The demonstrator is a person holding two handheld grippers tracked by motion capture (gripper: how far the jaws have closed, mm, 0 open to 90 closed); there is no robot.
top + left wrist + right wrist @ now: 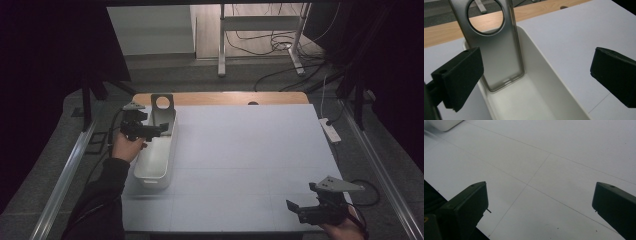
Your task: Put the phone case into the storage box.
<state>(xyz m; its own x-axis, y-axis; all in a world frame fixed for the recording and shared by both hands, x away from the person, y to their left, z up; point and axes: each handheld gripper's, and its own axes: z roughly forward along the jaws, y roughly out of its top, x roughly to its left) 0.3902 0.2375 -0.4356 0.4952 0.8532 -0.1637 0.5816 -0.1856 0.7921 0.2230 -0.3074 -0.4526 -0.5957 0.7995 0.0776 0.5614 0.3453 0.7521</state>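
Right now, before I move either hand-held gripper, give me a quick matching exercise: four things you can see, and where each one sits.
Things:
1. grey metal plate
2. white bin
3. left hand-held gripper
4. right hand-held gripper

Places:
A. near right corner of the table, jaws apart
B. standing upright at the far end of the bin
C. on the left part of the white table top
D. over the bin's left rim, jaws apart, beside the plate

Pairs: 1-B, 2-C, 3-D, 4-A
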